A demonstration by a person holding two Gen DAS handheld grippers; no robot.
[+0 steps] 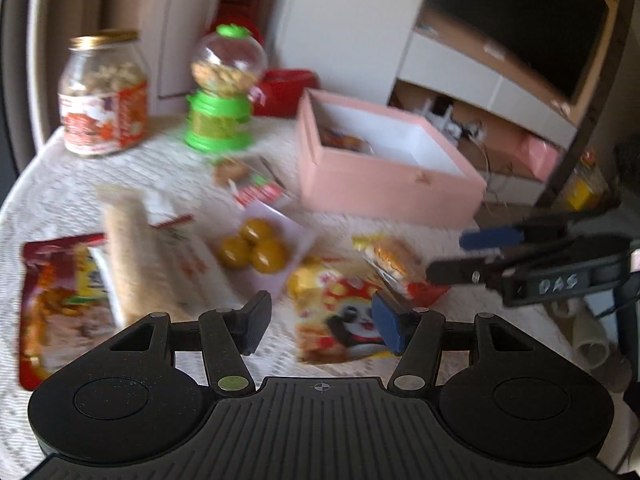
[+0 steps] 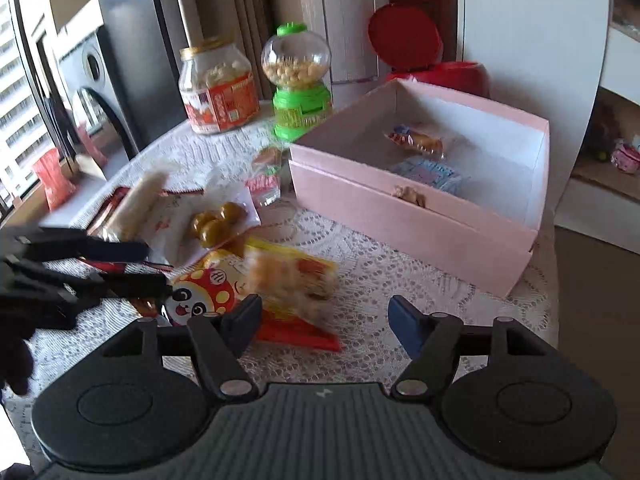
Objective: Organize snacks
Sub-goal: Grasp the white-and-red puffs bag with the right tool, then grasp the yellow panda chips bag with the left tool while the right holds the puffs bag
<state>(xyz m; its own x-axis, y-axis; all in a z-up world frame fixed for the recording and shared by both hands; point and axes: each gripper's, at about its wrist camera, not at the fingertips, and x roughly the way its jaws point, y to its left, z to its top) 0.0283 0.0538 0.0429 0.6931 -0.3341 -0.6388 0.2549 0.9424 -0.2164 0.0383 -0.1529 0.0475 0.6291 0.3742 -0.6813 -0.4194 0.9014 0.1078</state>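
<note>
While both claws hang over the lace-covered tabletop (image 2: pixel 400 264), neither has anything in it: the left claw (image 1: pixel 322 322) has its jaws spread wide, and so does the right claw (image 2: pixel 326 322).

Container-wise, the pink box (image 2: pixel 404 216) sits open at the right side of the tabletop. Inside it there's a clear-wrapped pastry snack (image 2: pixel 416 140) toward the back and a pale blue packet (image 2: pixel 434 174) close to the front wall; the rest of the white interior is bare. Behind and to the left, a gold-lidded jar (image 2: pixel 218 88) with an orange label holds pale puffy pieces, and right beside it a green gumball-style dispenser (image 2: pixel 298 80) has its clear globe roughly half full of small yellowish balls.

Loose snacks are spread out in front of the box: a panda-print bag (image 2: pixel 208 292), a yellow and red snack pack (image 2: pixel 296 276) partly over it, a clear pouch of brown round candies (image 2: pixel 218 220), a long beige roll pack (image 1: pixel 132 248), and a dark red pouch (image 1: pixel 60 300) at the far left.
</note>
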